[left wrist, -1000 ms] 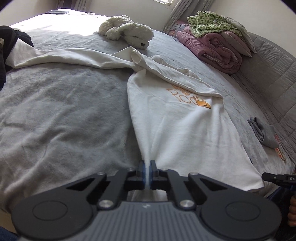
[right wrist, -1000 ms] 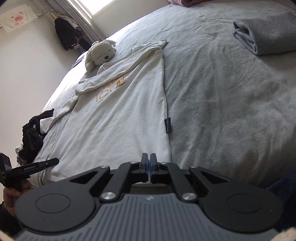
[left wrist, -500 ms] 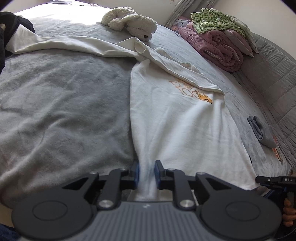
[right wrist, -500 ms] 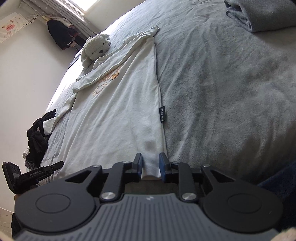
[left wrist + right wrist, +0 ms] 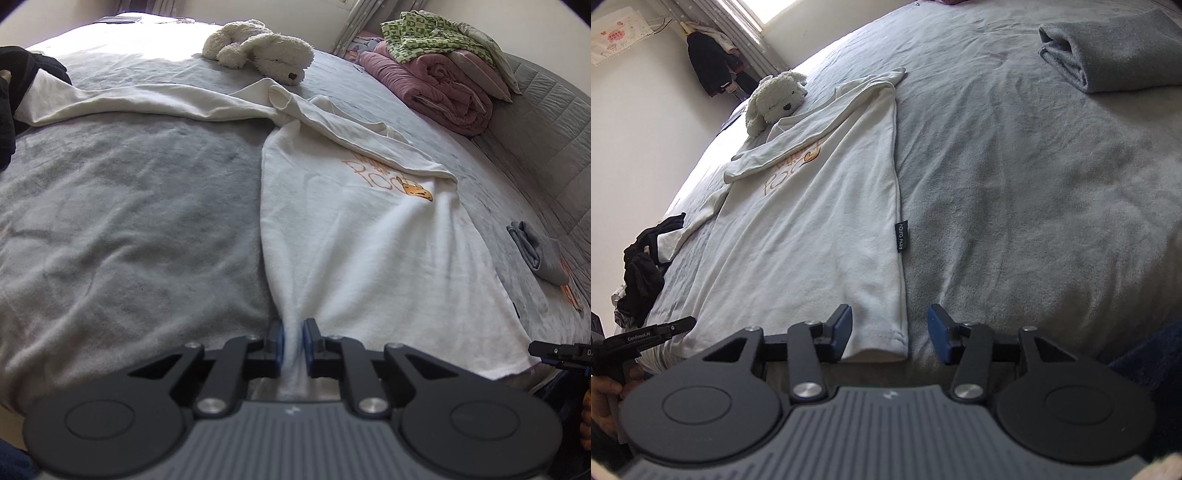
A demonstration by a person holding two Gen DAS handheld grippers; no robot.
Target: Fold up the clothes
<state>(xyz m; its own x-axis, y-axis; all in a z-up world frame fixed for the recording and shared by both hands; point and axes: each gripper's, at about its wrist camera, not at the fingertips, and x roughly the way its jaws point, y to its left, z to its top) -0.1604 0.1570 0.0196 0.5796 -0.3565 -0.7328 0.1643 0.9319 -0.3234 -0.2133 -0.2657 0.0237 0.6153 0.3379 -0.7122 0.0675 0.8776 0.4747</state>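
— While the white shirt is lying spread on the grey bed, the left gripper is narrowing, its fingers pinching the bunched hem

— And the right gripper is opening wide, its fingers straddling the other hem corner without pressing it, a plush dog sitting near the collar

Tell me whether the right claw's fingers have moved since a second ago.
Yes. The right claw was shut on the white shirt's hem corner; its fingers are now opening, apart on either side of it, the hem lying loose between them.
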